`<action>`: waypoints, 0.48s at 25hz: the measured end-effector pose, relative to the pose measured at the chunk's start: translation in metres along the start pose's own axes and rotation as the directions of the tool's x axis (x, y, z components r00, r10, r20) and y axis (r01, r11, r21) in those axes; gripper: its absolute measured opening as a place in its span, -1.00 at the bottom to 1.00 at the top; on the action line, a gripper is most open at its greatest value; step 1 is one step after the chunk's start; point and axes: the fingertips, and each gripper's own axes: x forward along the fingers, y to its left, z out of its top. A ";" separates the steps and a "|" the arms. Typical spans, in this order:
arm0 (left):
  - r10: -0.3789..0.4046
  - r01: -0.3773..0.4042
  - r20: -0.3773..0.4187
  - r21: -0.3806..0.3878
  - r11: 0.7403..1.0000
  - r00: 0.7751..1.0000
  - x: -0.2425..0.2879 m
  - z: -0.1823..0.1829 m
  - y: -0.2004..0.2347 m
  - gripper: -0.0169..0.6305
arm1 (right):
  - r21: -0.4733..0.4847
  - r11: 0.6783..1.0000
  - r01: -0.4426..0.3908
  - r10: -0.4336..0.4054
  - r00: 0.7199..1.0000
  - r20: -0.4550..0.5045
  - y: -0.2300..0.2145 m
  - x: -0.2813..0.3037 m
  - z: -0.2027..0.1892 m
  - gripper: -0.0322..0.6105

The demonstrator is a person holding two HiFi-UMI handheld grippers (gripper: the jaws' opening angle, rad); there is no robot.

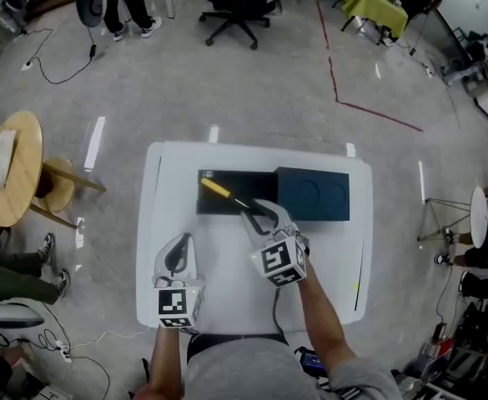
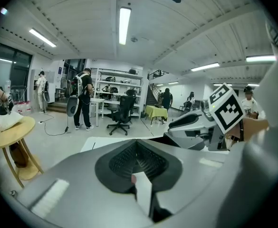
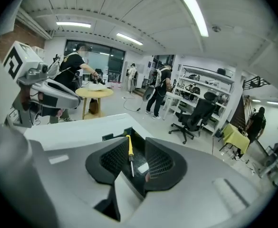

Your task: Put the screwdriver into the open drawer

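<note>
Evidently released, the yellow-handled steel screwdriver (image 1: 216, 188) lies inside the open dark drawer (image 1: 227, 177) near the white bench's (image 1: 327, 257) far edge, the right gripper (image 1: 258, 215) holding its 2 jaws apart on nothing just beside it, while the left gripper (image 1: 179, 247), jaws together and empty, idles toward the front-left corner.

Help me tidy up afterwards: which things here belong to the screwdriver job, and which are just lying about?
Job: screwdriver, drawer, right gripper, white table.
Lying about: round table, chair, floor cable.
</note>
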 end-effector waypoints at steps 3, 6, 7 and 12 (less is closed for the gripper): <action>-0.012 0.012 0.019 0.014 1.000 1.000 -0.013 0.008 -0.019 -0.91 | 0.034 0.999 0.042 -0.044 0.998 0.050 -0.005 -0.033 0.001 -0.58; -0.026 0.024 0.034 0.032 0.999 0.999 -0.027 0.013 -0.038 -0.91 | 0.088 0.992 0.086 -0.095 0.991 0.098 -0.011 -0.065 -0.001 -0.59; -0.029 0.027 0.037 0.038 0.999 0.999 -0.031 0.014 -0.044 -0.91 | 0.109 0.989 0.103 -0.115 0.987 0.115 -0.013 -0.075 -0.003 -0.60; -0.047 0.041 0.071 0.077 0.996 0.996 -0.051 0.027 -0.072 -0.91 | 0.202 0.964 0.176 -0.215 0.957 0.194 -0.019 -0.124 -0.009 -0.71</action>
